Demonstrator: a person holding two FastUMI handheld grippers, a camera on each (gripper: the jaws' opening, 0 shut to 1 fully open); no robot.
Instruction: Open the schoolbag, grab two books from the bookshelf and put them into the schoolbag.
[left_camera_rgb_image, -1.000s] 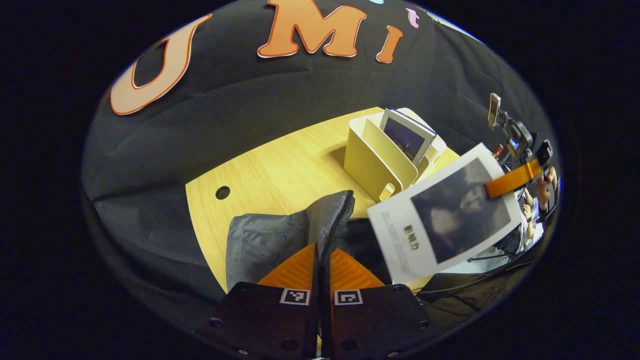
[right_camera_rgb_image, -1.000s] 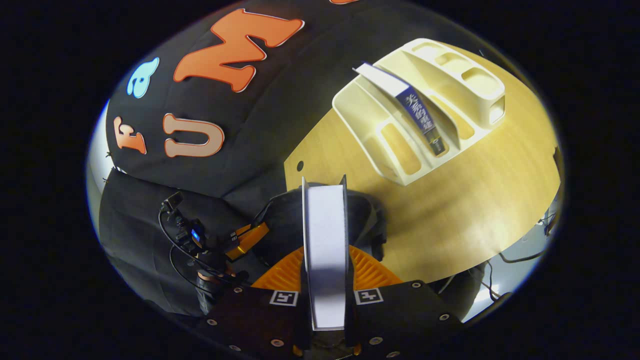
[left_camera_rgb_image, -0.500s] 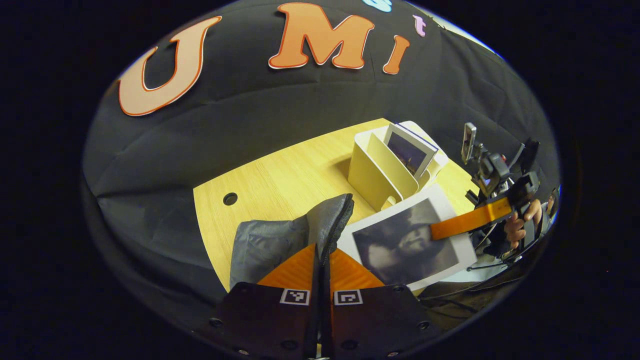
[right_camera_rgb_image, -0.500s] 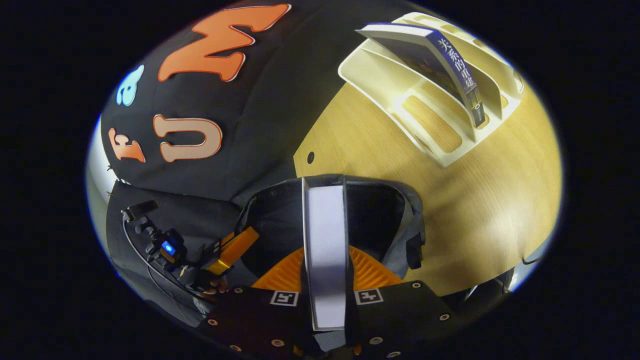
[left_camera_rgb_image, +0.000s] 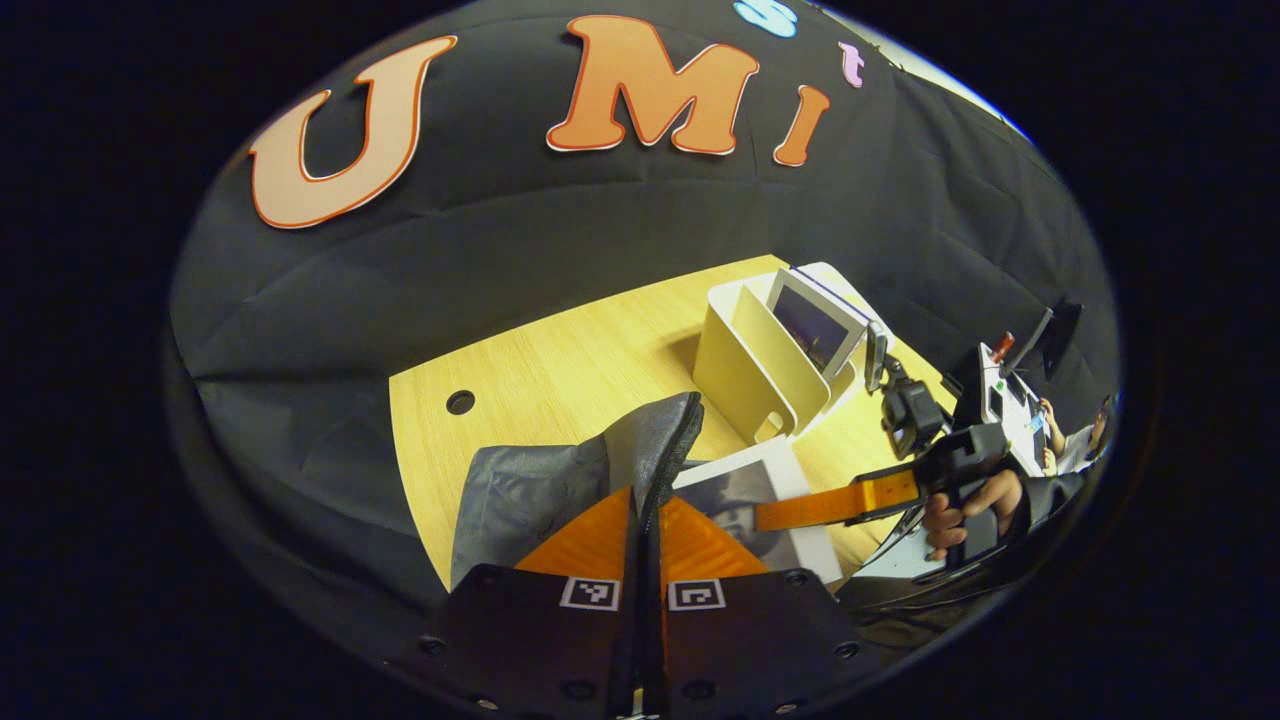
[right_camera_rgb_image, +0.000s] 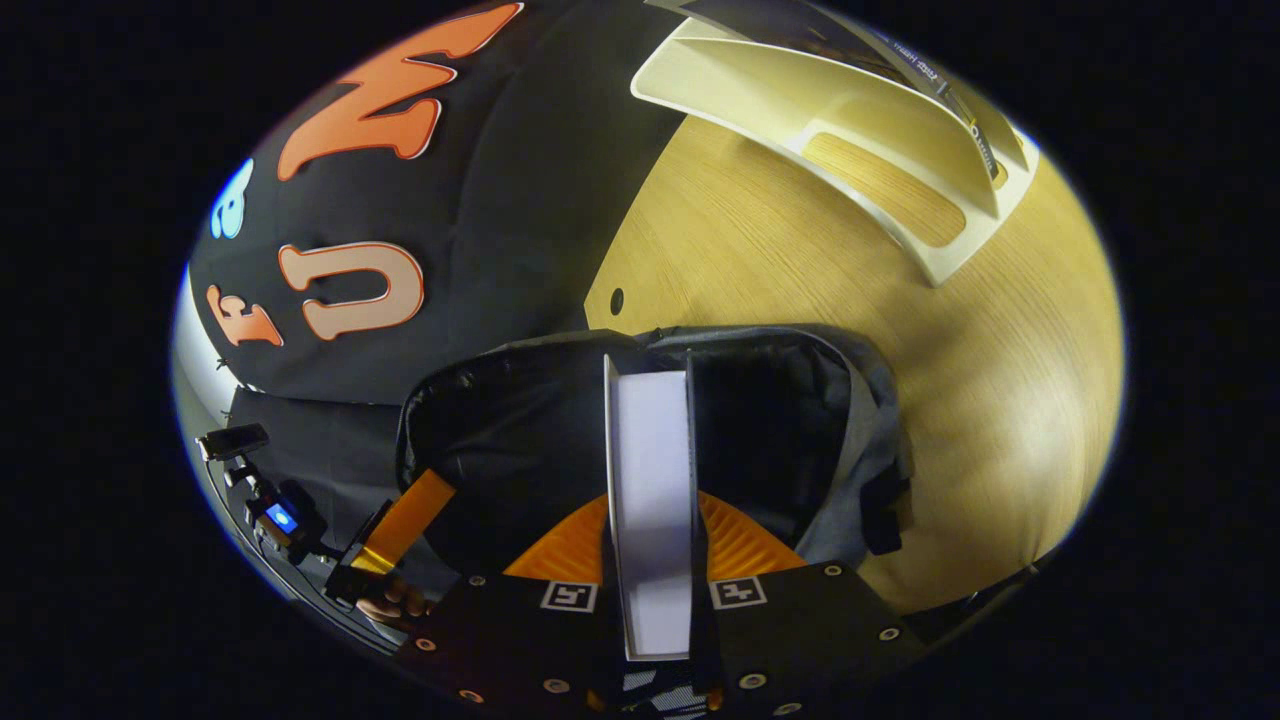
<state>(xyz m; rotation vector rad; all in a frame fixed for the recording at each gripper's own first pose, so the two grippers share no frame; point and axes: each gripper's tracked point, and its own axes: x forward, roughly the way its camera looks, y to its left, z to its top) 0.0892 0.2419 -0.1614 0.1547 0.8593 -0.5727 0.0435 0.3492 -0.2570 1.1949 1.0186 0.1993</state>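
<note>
- Left gripper (left_camera_rgb_image: 643, 520), left gripper view: the two ribbed orange fingers are clamped together on the zippered rim of the grey fabric schoolbag (left_camera_rgb_image: 560, 480), pinching the dark edge between them.
- Right gripper (right_camera_rgb_image: 650, 520), right gripper view: the ribbed orange fingers grip a white paperback book (right_camera_rgb_image: 650, 490) by its two covers; the white page block faces the camera, edge-on.
- The same book's cover (left_camera_rgb_image: 745, 500), a dark photo on a white border, appears in the left gripper view with its lower part past the bag's rim, just beside the left gripper's fingers. A hand (left_camera_rgb_image: 965, 505) holds the right gripper's handle there.
- Schoolbag mouth (right_camera_rgb_image: 760, 400): wide, rounded, dark inside, soft creased cloth; the book's leading edge sits over this opening.
- Cream plastic bookshelf with slanted dividers (left_camera_rgb_image: 760, 355): smooth and rigid, standing on the light wood-grain table (left_camera_rgb_image: 560, 360) behind the bag, apart from it.
- One more book with a dark cover (left_camera_rgb_image: 815, 320) leans in a shelf slot.
</note>
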